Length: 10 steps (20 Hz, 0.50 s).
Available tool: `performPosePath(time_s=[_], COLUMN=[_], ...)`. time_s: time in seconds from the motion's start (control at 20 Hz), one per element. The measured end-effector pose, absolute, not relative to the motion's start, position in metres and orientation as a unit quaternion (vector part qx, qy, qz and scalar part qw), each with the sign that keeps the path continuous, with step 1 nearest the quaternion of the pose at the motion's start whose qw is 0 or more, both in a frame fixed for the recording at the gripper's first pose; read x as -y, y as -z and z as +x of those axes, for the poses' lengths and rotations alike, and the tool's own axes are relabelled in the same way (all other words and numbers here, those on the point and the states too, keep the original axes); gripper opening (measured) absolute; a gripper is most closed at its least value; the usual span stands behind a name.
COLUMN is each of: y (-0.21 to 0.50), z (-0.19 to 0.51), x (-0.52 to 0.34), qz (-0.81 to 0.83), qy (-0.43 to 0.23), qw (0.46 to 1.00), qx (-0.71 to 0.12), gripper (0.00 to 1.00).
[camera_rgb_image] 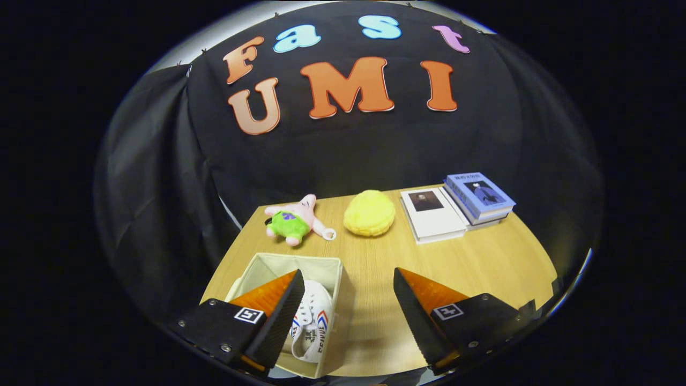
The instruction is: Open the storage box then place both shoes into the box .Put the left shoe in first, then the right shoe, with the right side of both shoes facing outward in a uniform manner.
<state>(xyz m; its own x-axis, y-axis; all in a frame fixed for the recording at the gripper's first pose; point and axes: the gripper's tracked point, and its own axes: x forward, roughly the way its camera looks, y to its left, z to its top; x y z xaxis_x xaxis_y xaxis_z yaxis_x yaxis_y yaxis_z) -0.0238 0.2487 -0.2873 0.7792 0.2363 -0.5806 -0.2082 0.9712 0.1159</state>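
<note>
A cream fabric storage box [321, 265] stands open on the wooden table, under and just ahead of my left finger. A white shoe [312, 324] with red and blue stripes lies inside it, partly hidden by that finger. My gripper [348, 284] hovers above the table and stands open, with nothing between its fingers. The left finger [281, 316] overlaps the box; the right finger [415, 316] is over bare wood to the box's right.
Beyond the fingers lie a pink and green starfish plush [293, 220], a yellow round plush [370, 213], and books: a white one [431, 213] and a blue stack [478, 197]. Black cloth walls close the table's back and left.
</note>
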Motion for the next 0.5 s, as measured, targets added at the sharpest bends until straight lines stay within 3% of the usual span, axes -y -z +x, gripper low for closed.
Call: performPosePath(time_s=[0.5], y=[0.155], z=[0.028], x=[-0.183], qz=[0.014], qy=[-0.091], qw=[0.978], qx=[-0.185], gripper=[0.99])
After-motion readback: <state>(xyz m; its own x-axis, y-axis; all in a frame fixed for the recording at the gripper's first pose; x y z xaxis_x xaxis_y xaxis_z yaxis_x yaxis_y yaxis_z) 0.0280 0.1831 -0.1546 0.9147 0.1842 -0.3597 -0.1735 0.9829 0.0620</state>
